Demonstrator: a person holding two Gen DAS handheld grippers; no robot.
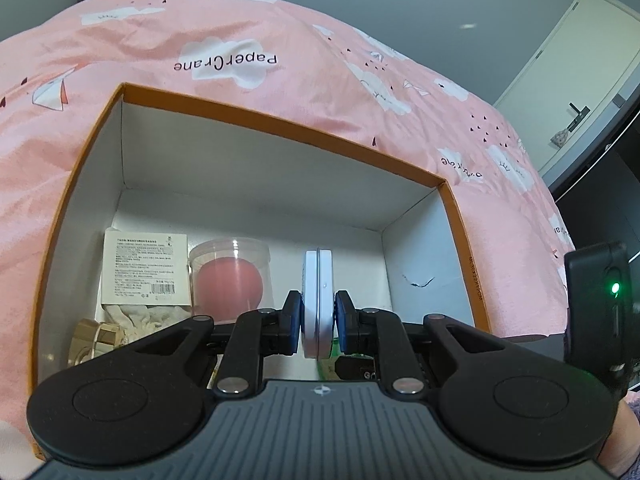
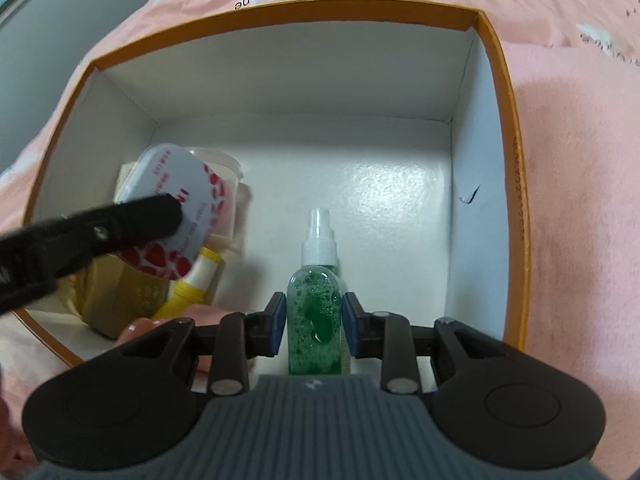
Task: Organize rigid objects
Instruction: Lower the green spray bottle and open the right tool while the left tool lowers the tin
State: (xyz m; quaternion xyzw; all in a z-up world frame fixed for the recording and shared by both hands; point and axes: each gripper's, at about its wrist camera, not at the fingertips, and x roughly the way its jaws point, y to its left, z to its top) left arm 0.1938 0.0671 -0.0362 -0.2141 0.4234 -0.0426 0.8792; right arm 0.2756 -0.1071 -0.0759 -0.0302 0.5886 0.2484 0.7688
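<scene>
Left wrist view: a pink bedspread [image 1: 280, 80] carries an orange-rimmed box [image 1: 280, 120]. The left gripper [image 1: 317, 314] pinches a flat white tin [image 1: 318, 288] on edge, above the box floor.

Right wrist view: inside the same box [image 2: 514, 160], the right gripper [image 2: 314, 322] clamps a green spray bottle [image 2: 316, 304], nozzle pointing far.

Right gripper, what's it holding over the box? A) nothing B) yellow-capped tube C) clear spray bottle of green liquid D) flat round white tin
C: the right gripper has its fingers pressed on either side of the clear spray bottle of green liquid, above the orange-rimmed white box.
</scene>
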